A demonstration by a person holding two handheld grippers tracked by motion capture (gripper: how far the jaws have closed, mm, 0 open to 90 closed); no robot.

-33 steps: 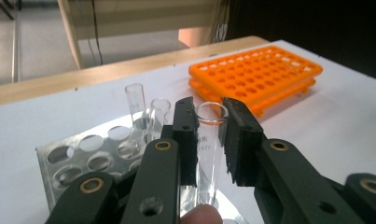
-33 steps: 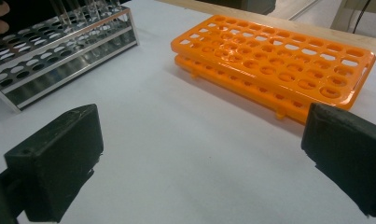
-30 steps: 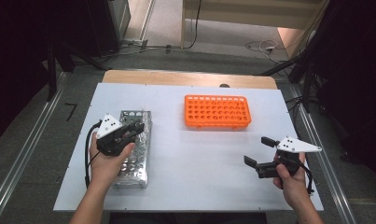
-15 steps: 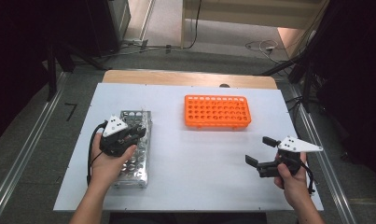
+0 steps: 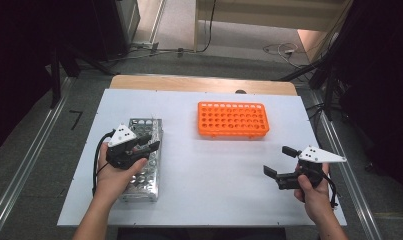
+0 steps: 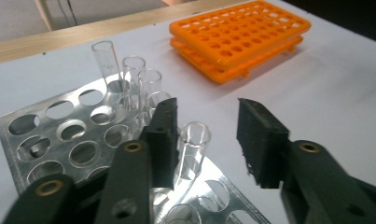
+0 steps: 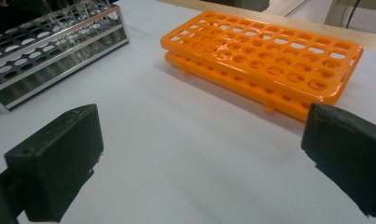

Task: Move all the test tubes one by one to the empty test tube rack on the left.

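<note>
One glass test tube (image 6: pixel 191 149) stands between my left gripper (image 6: pixel 209 140) jaws, which have just been opening and no longer clamp it; closing off-centre risks tipping it in the steel rack (image 6: pixel 59 135). My right gripper (image 7: pixel 199 158) hangs wide open, empty.

- In the left gripper view, the near pad of the left claw (image 6: pixel 206 140) is covering one side of the glass tube (image 6: pixel 191 151) standing between its jaws.
- The picture's bottom edge is cutting off the metal rack (image 6: pixel 59 135) there.
- In the right gripper view, the left edge is cropping the metal rack; its tubes are appearing blurred.
- In the high view, the left hand (image 5: pixel 116 172) is hiding part of the rack.
</note>
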